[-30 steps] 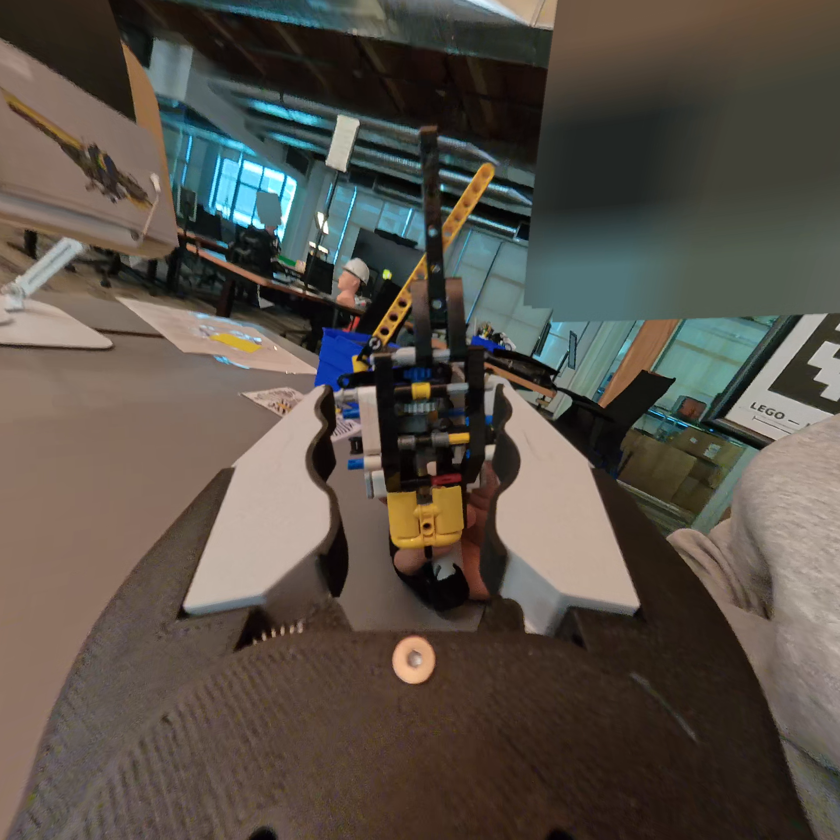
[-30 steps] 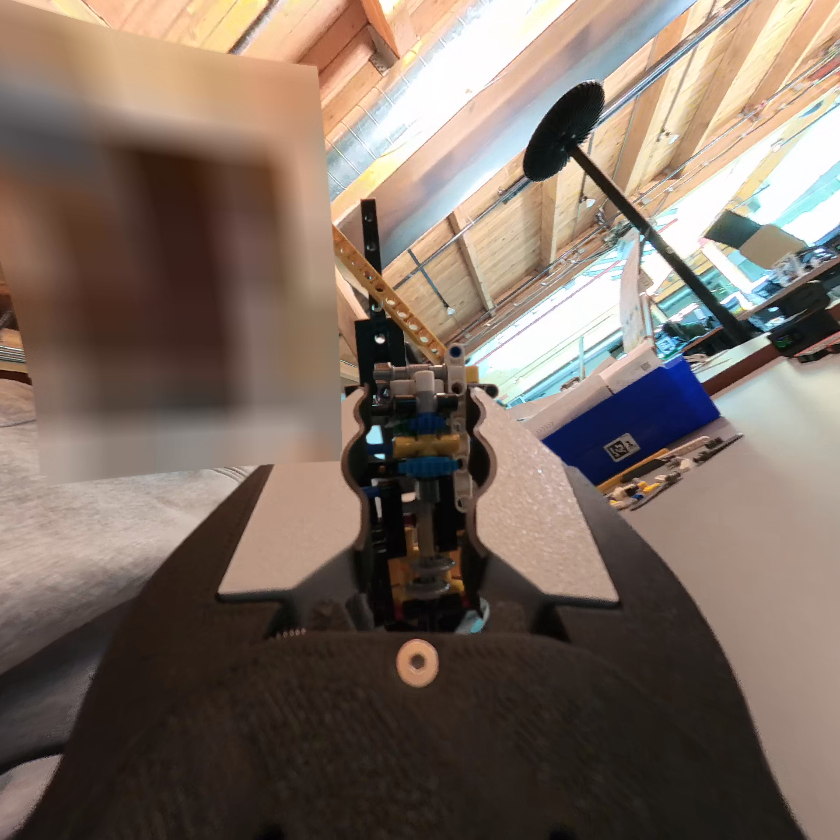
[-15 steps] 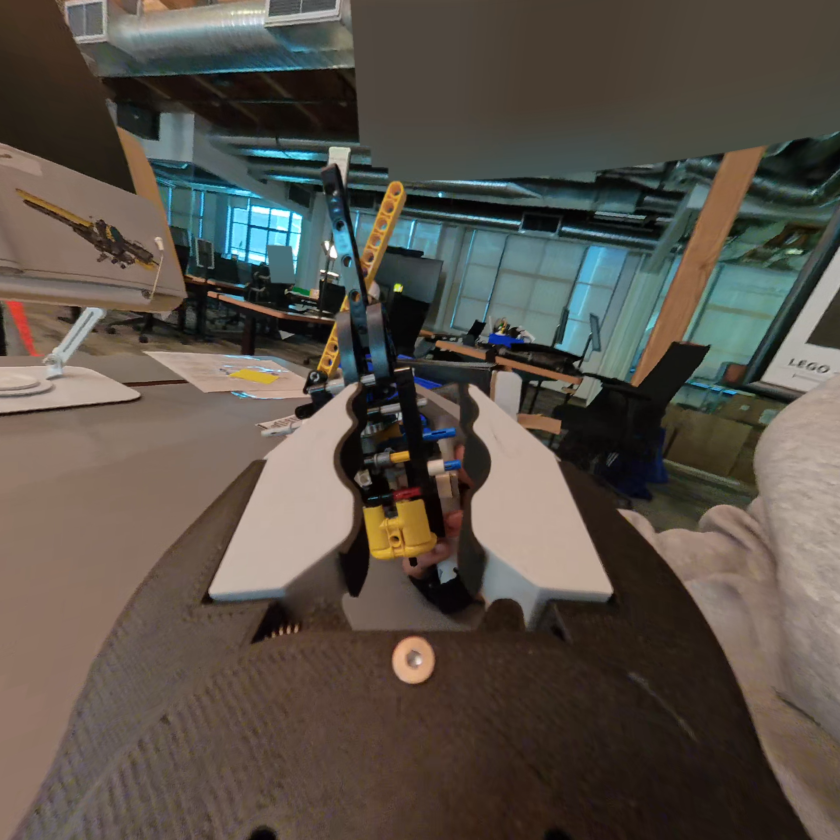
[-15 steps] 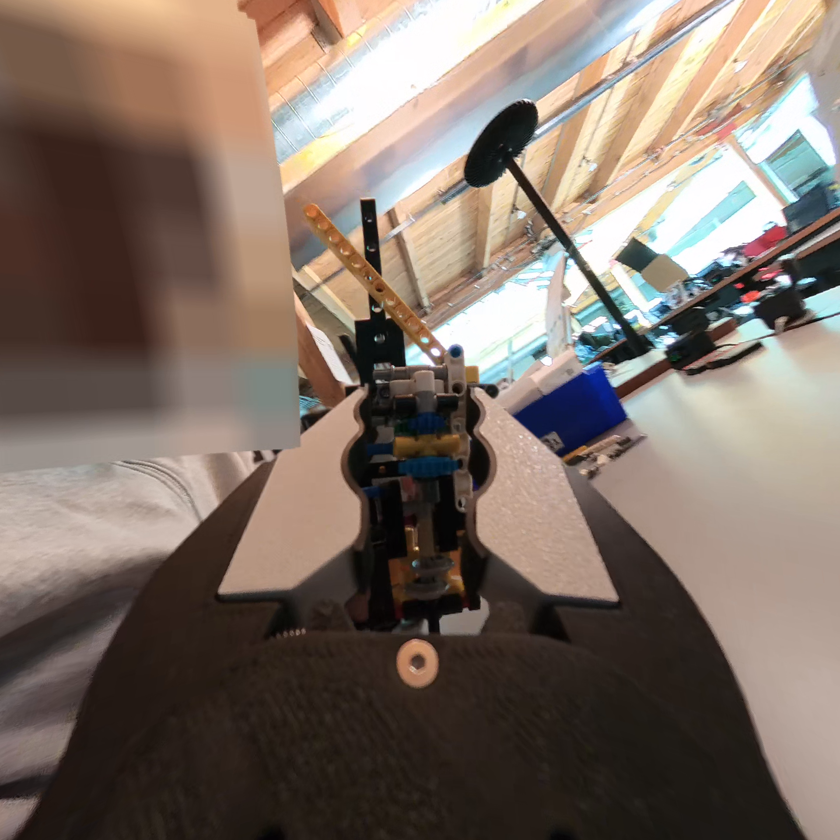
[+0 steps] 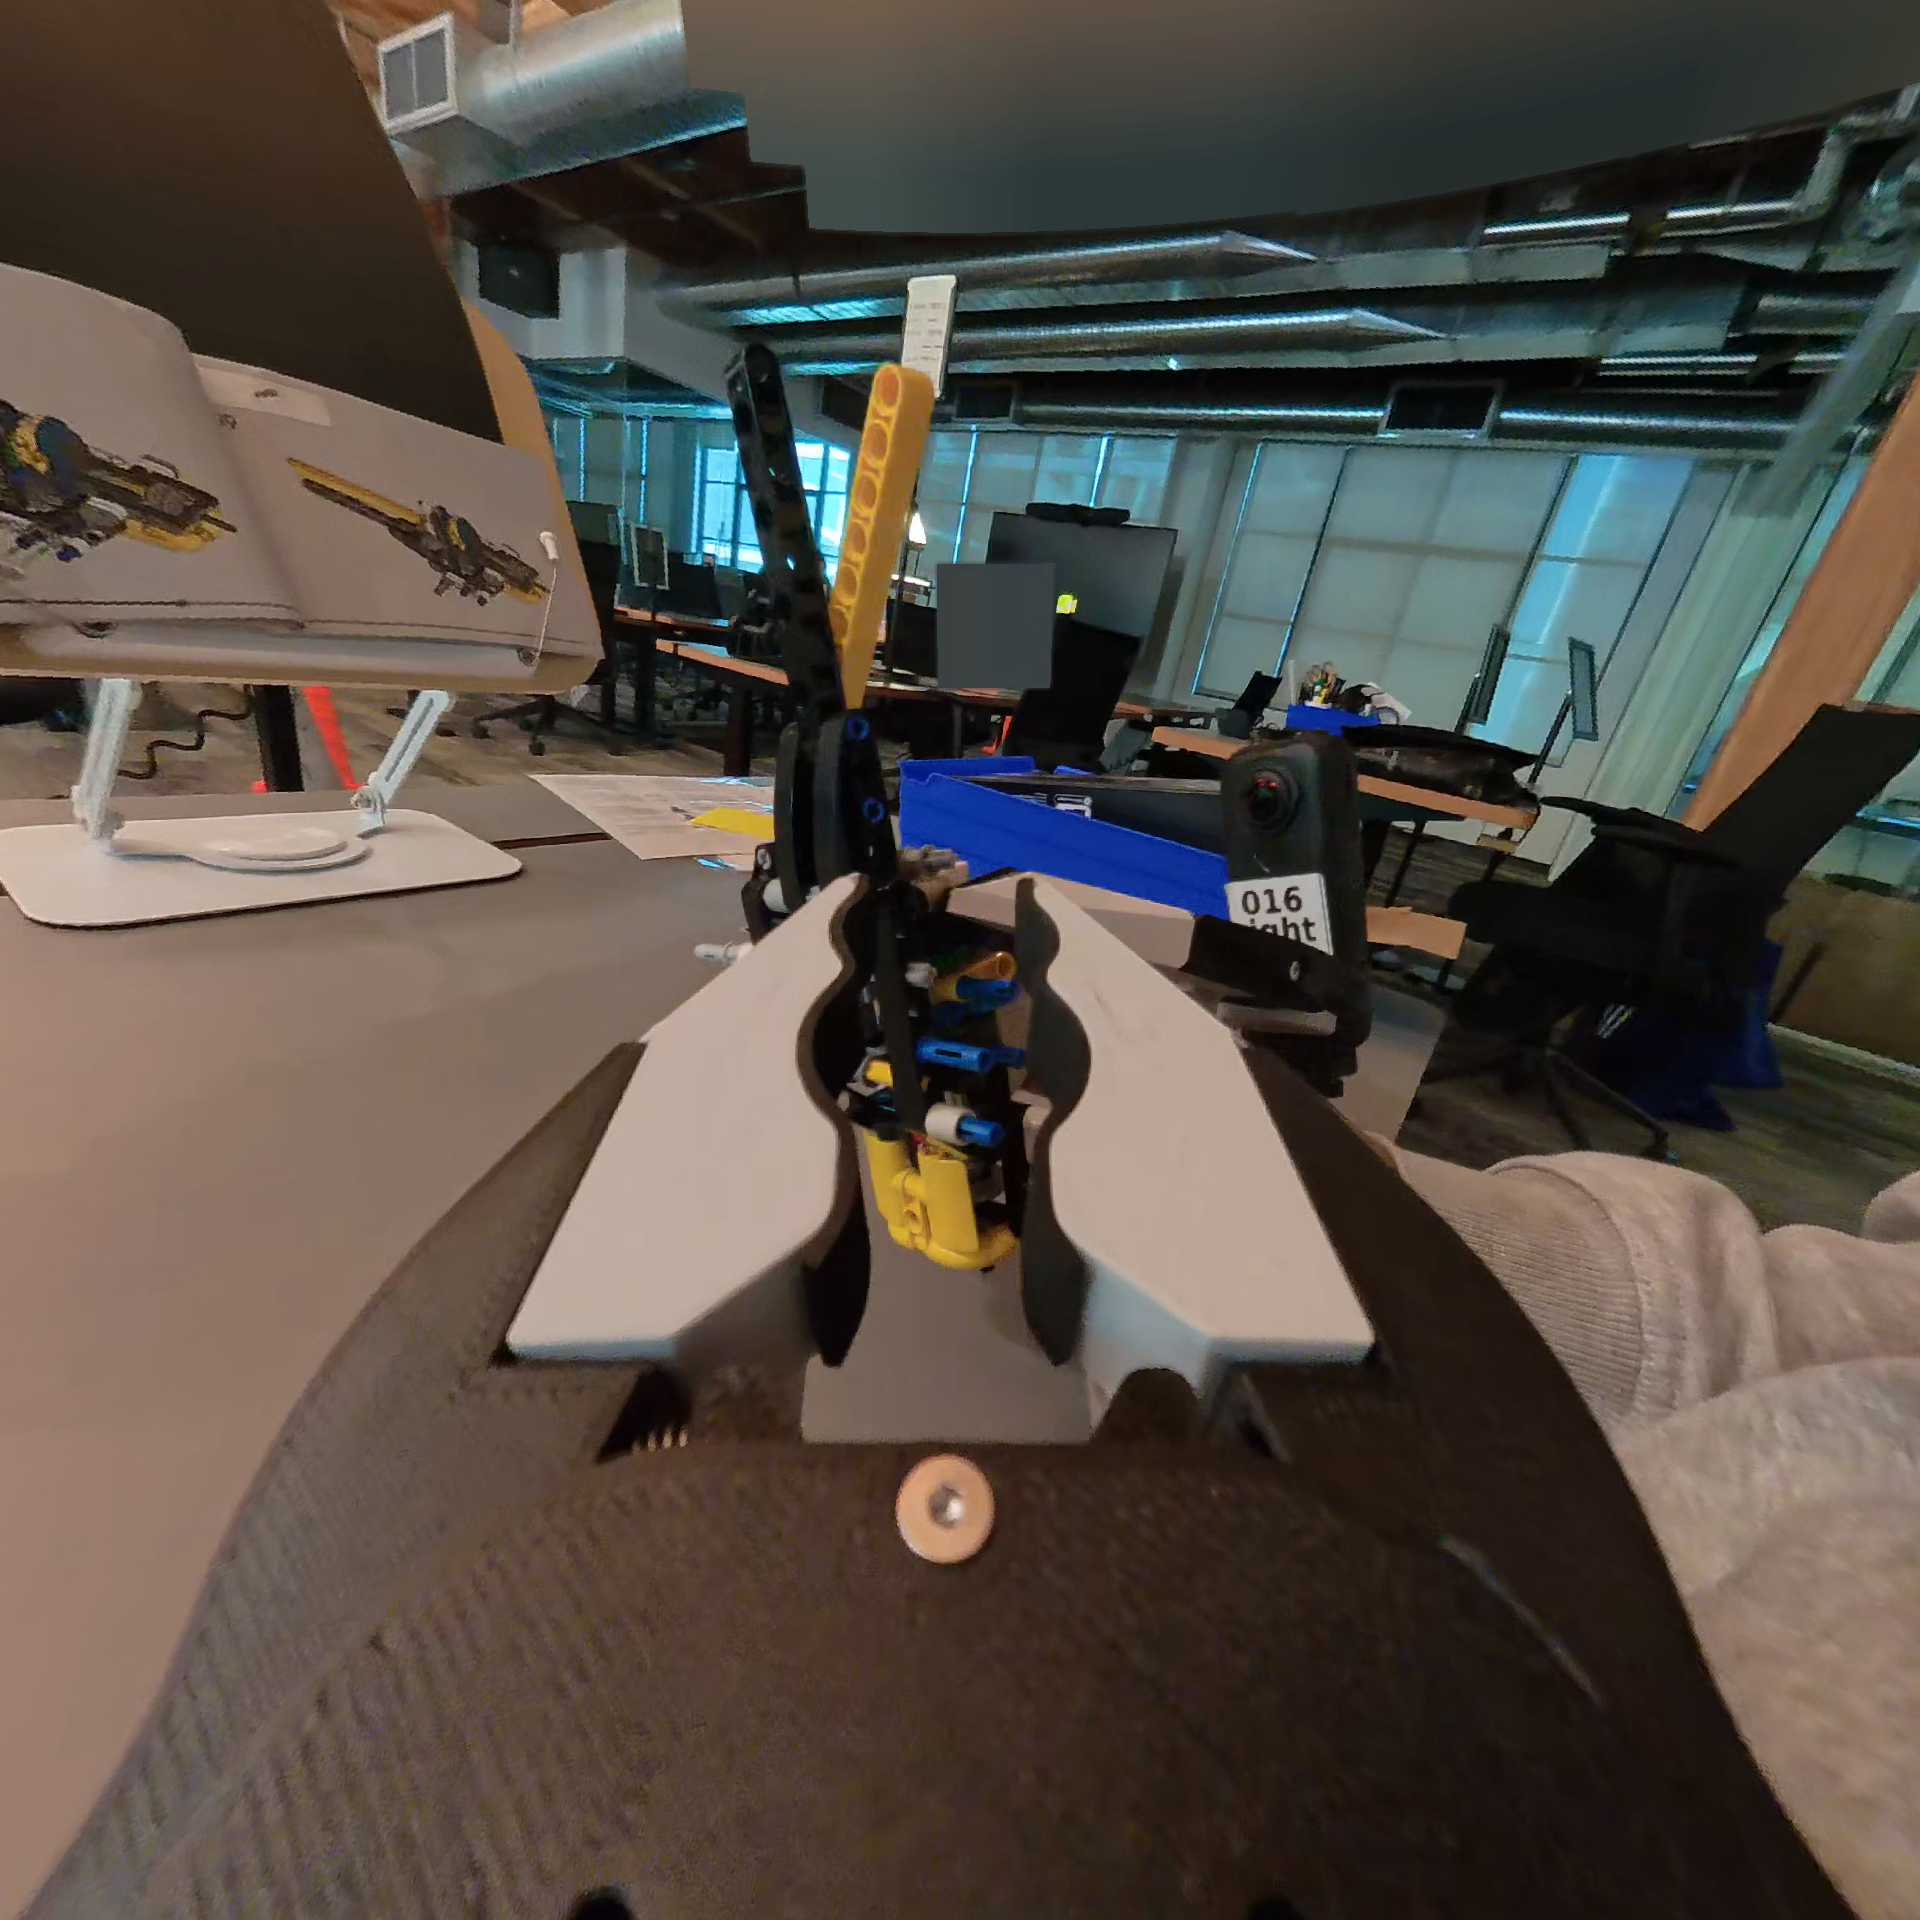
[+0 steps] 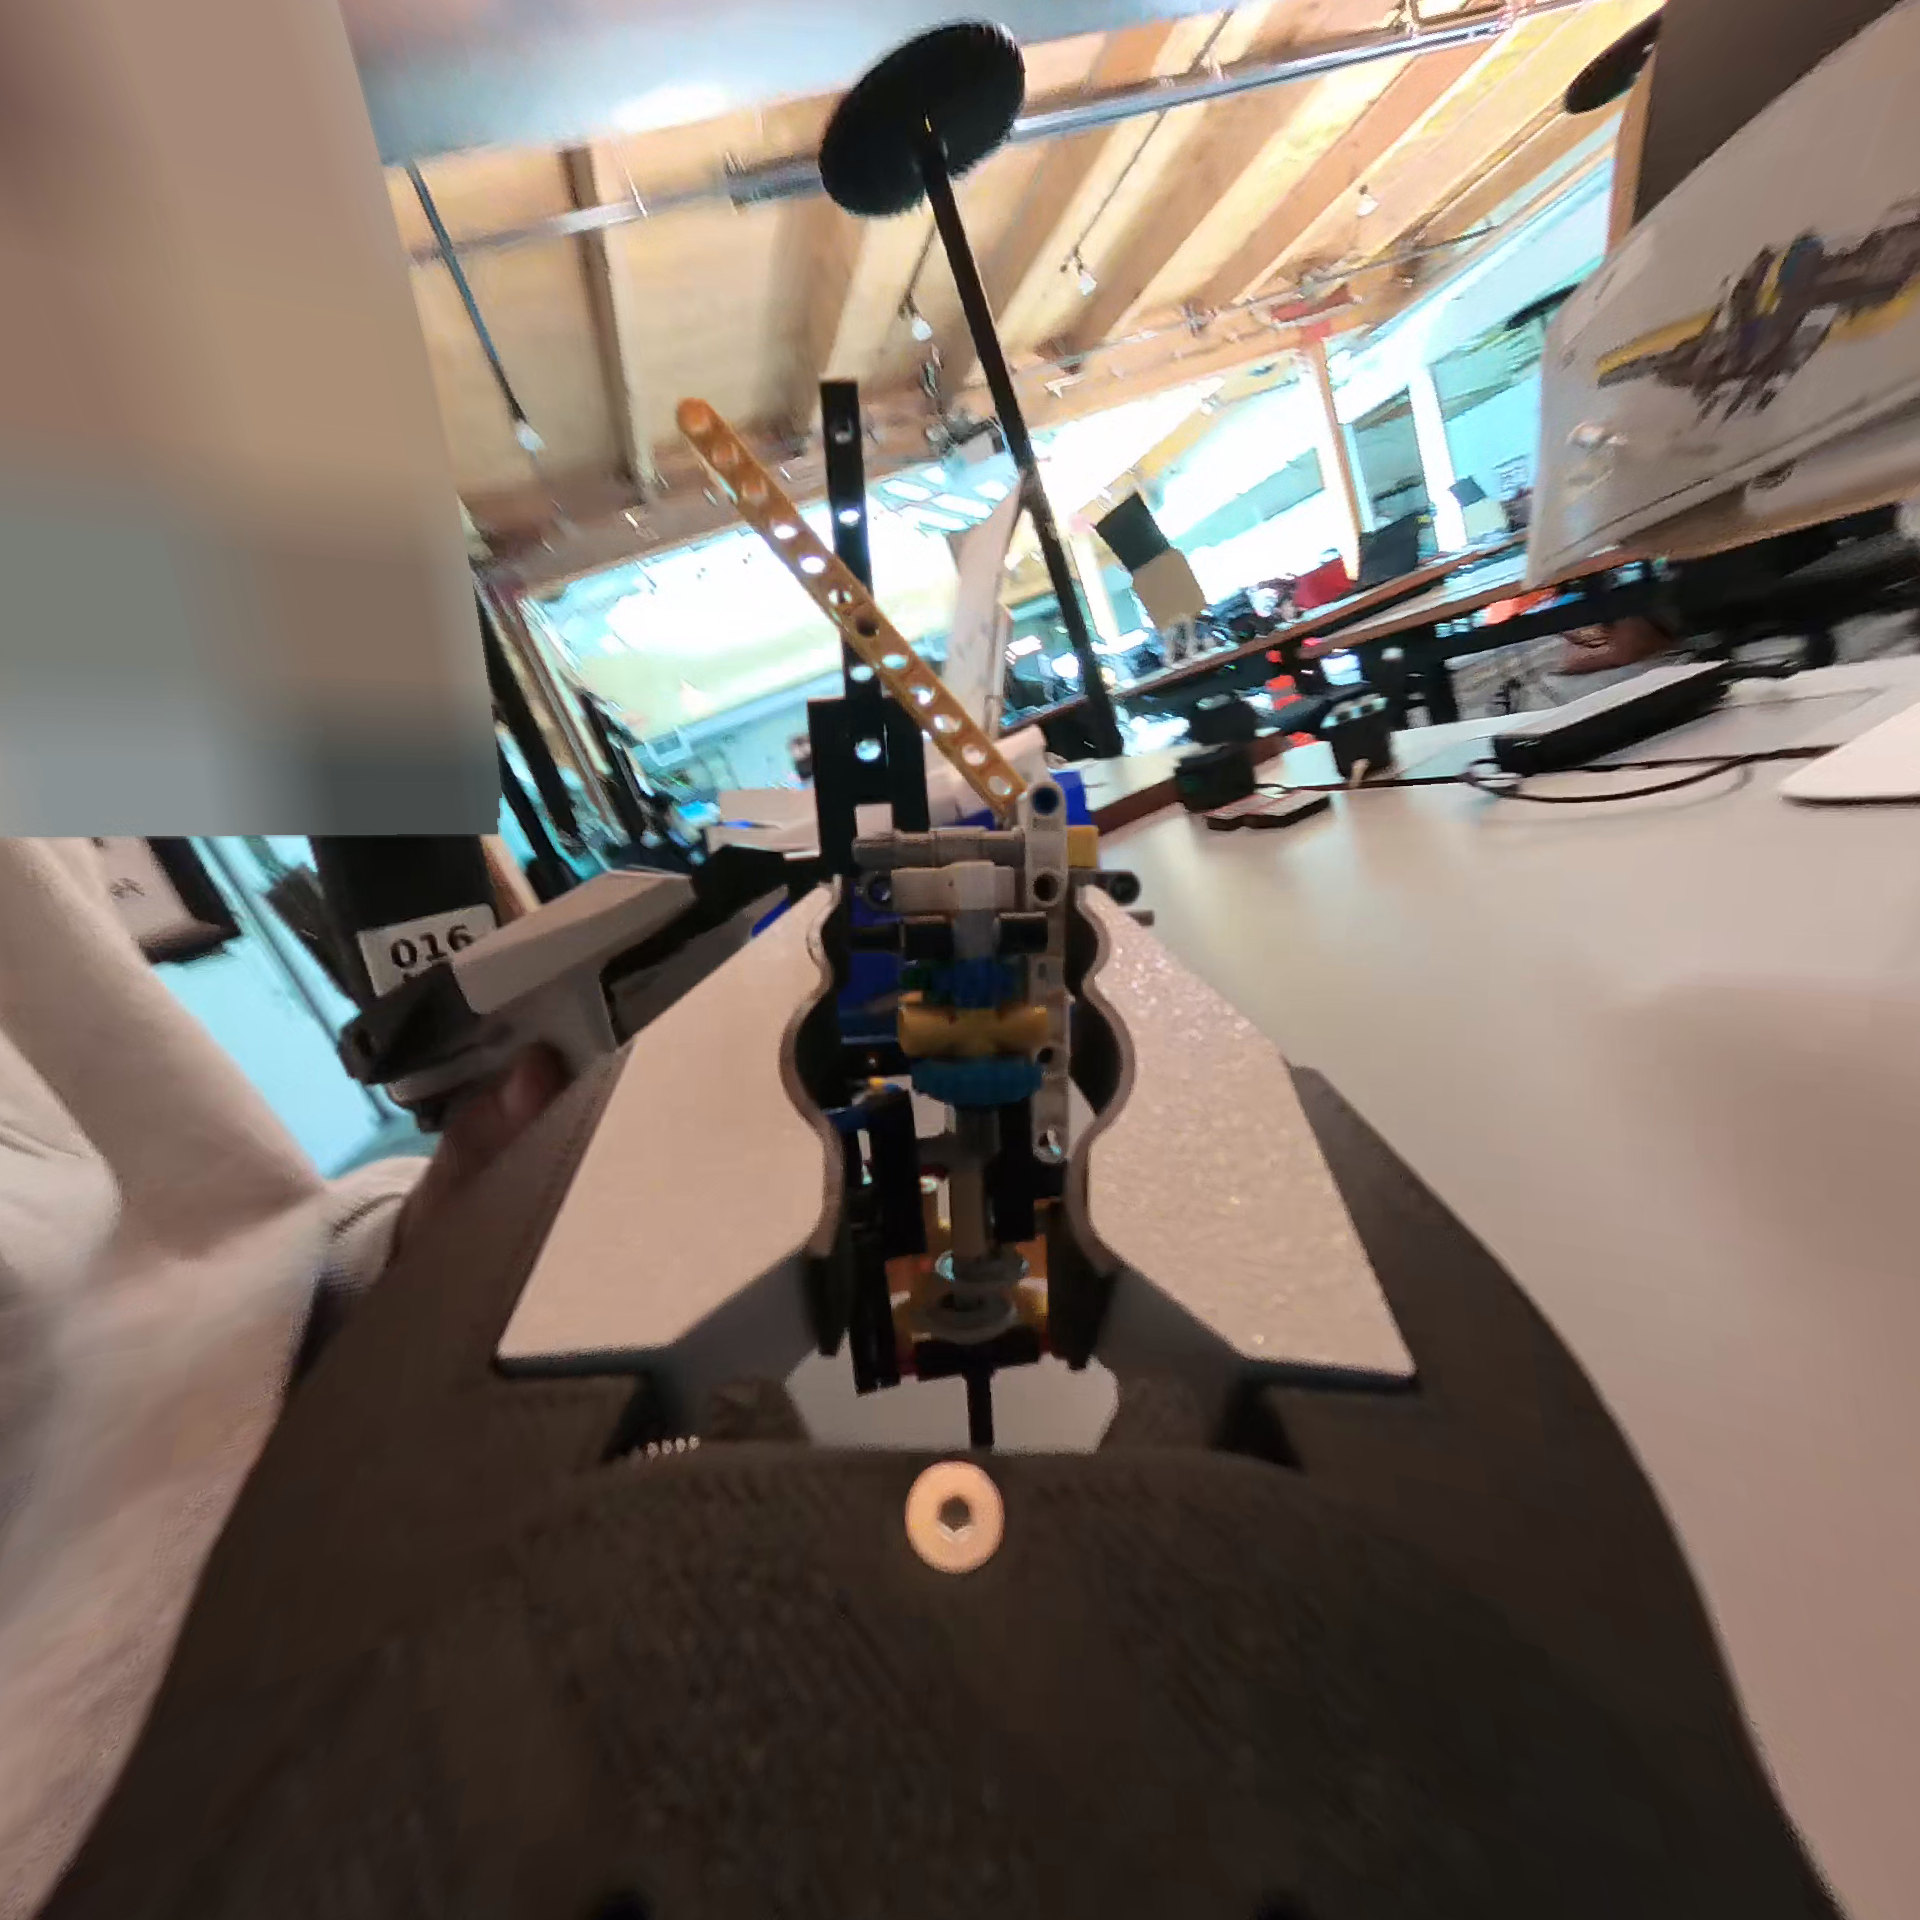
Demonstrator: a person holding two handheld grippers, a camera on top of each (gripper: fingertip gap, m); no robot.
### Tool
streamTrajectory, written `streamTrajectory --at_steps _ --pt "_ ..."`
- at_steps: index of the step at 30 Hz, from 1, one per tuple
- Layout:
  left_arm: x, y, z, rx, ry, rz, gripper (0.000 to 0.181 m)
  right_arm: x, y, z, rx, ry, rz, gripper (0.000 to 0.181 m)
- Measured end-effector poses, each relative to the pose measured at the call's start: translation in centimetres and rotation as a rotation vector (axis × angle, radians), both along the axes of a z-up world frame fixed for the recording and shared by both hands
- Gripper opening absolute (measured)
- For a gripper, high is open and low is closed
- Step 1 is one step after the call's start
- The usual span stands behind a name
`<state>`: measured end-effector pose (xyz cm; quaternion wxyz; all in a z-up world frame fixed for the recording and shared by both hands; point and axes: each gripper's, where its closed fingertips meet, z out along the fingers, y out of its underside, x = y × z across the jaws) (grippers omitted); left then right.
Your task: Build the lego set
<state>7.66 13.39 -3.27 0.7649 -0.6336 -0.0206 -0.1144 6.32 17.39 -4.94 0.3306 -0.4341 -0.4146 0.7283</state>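
A lego model (image 5: 935,1091) of black beams, blue pins and a yellow end block sits between the fingers of my left gripper (image 5: 940,888), which is shut on it. A black beam (image 5: 774,499) and a yellow beam (image 5: 878,520) stick up from it. My right gripper (image 6: 956,904) is also shut on the model (image 6: 966,1018), whose grey axle and blue gears show between its fingers. The right gripper (image 5: 1283,966) shows to the right in the left wrist view. The left gripper (image 6: 540,977) shows to the left in the right wrist view. The model is held above the table (image 5: 312,1039).
An open instruction booklet (image 5: 281,540) rests on a white stand at the left; it also shows in the right wrist view (image 6: 1714,343). A blue bin (image 5: 1049,831) stands behind the model. A black round-headed stand (image 6: 920,120) rises from the table. A grey sleeve (image 5: 1662,1351) is at the right.
Both grippers have tilted down from the ceiling toward the table. The left gripper's fingers have closed in on the model, which has turned edge-on in its view. The right grip is unchanged.
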Motion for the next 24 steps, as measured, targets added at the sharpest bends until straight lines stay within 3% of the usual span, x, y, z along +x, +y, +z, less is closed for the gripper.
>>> streamTrajectory --at_steps 6,15,24 --pt "-1.1 0.1 -0.5 -0.024 -0.04 0.033 0.03 -0.7 -0.5 -0.2 0.149 -0.069 -0.093 0.039" --pt "-2.5 0.3 -1.4 -0.07 -0.06 0.119 0.03 -1.0 -0.4 -0.2 0.185 -0.091 -0.159 0.039" --pt "-3.1 0.7 -2.3 -0.121 -0.08 0.135 0.015 -1.3 -1.0 0.0 0.237 -0.101 -0.181 0.039"
